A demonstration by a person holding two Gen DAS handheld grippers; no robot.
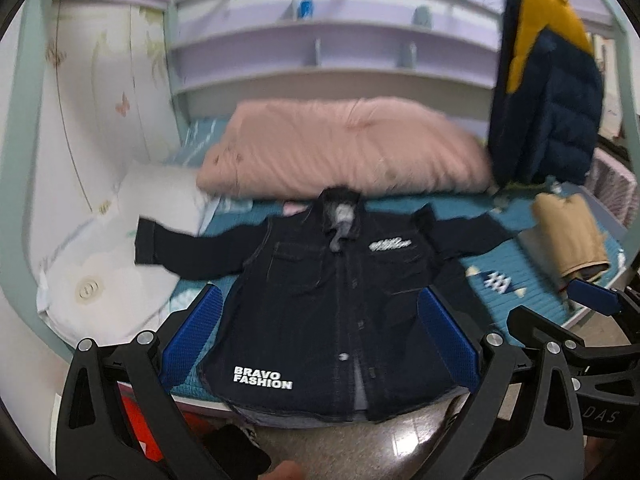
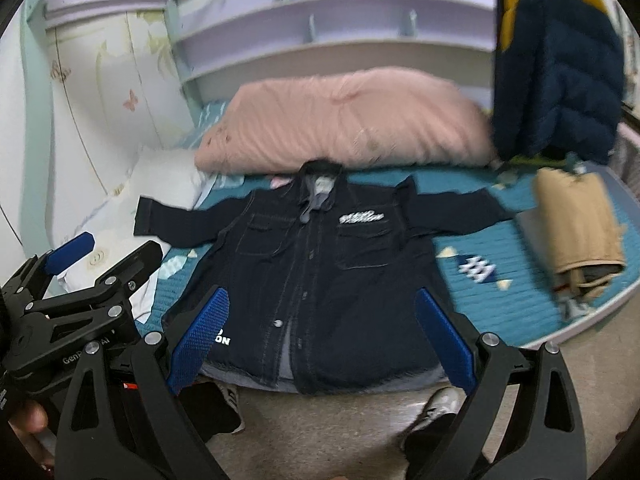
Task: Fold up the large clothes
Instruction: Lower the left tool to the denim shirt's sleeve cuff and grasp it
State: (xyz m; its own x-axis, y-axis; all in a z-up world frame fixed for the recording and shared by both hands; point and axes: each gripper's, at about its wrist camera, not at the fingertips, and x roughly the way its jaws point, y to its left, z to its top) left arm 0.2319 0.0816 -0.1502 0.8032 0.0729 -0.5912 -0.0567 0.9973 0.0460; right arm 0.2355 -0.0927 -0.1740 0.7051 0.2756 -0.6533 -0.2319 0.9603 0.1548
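A dark denim jacket (image 1: 320, 308) lies spread flat, front up, on the teal bed mat (image 1: 532, 300), both sleeves out to the sides, its hem over the bed's near edge. White "BRAVO FASHION" lettering sits near the hem. It also shows in the right wrist view (image 2: 320, 280). My left gripper (image 1: 320, 332) is open and empty, held back from the hem. My right gripper (image 2: 320, 328) is open and empty, also short of the hem. Each gripper shows at the edge of the other's view: the right one (image 1: 592, 300), the left one (image 2: 80, 256).
A pink folded quilt (image 1: 340, 148) lies behind the jacket. A white pillow (image 1: 120, 256) is at the left under the left sleeve. A folded tan garment (image 1: 568, 236) lies at the right. A navy and yellow puffer jacket (image 1: 548, 92) hangs at the right. Shoes (image 2: 436, 412) stand on the floor.
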